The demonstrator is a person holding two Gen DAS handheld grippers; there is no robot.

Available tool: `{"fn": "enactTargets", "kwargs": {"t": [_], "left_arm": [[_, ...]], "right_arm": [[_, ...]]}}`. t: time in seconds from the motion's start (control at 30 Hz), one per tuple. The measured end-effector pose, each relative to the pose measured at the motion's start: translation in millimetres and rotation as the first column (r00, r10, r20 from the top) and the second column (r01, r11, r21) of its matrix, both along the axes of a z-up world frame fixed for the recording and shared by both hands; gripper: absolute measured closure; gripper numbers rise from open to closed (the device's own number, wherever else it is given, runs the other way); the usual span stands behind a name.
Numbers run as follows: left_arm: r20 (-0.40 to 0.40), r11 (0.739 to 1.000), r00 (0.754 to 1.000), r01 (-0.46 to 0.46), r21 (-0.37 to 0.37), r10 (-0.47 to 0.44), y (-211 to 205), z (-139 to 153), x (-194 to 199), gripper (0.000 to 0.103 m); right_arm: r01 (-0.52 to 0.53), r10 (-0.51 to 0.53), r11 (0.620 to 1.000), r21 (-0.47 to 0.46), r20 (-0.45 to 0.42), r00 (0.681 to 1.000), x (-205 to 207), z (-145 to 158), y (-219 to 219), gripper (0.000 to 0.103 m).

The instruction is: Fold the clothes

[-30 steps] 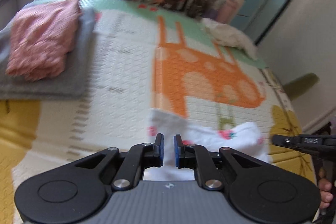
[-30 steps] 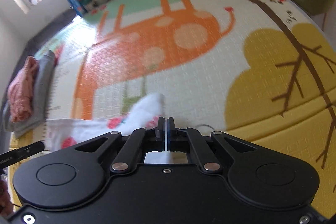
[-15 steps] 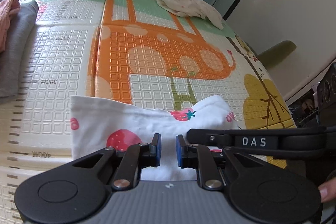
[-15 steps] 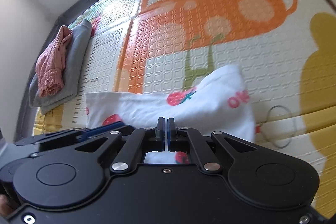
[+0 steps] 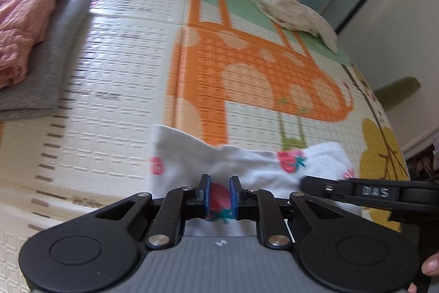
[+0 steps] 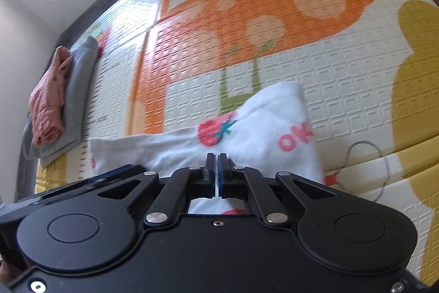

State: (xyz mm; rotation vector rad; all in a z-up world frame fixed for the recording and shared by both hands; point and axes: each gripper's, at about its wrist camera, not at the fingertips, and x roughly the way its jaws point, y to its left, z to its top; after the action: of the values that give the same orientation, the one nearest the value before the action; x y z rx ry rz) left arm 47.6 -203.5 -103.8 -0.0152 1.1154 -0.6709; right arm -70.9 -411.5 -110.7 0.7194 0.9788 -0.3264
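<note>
left gripper (image 5: 219,192): jaws narrowly apart, white cloth (image 5: 247,164) between; right gripper (image 6: 216,173): jaws closed, pinching cloth; mat (image 5: 123,67) below

– How's your left gripper (image 5: 219,195) set?
– Tipped steeply down, my blue pads (image 5: 206,192) a narrow gap apart, with cloth (image 5: 247,166) showing between them; I can't tell if they press on it

– And the right gripper (image 6: 216,172)?
– Also angled down, jaws closed to a thin slit over the same cloth. In the left view its finger reaches in from the right, just beside my left one

– Any hand in view?
– A fingertip (image 5: 430,264) at the lower right edge of the left view
</note>
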Motion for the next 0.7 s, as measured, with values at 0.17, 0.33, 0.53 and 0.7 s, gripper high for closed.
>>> {"fn": "enactTargets", "kwargs": {"t": [0.17, 0.33, 0.53, 0.7], "left_arm": [[-0.015, 0.998, 0.998, -0.058, -0.003, 0.058, 14, -3, 13, 0.090], [-0.008, 0.995, 0.995, -0.104, -0.003, 0.104, 22, -2, 20, 0.090], [0.036, 0.984, 0.983, -0.179, 0.020, 0.178, 31, 5, 23, 0.090], [0.065, 0.982, 0.980, -0.189, 0.003, 0.188, 39, 21, 20, 0.089]], "right_arm": [[0.024, -0.024, 1.000, -0.004, 0.000, 1.000, -3, -1, -10, 0.103], [0.044, -0.044, 0.999, -0.009, 0.004, 0.999, -6, 0, -18, 0.103], [0.102, -0.101, 0.994, -0.028, 0.015, 0.995, -13, 8, -32, 0.103], [0.121, -0.118, 0.989, -0.079, 0.046, 0.992, -23, 29, -36, 0.101]]}}
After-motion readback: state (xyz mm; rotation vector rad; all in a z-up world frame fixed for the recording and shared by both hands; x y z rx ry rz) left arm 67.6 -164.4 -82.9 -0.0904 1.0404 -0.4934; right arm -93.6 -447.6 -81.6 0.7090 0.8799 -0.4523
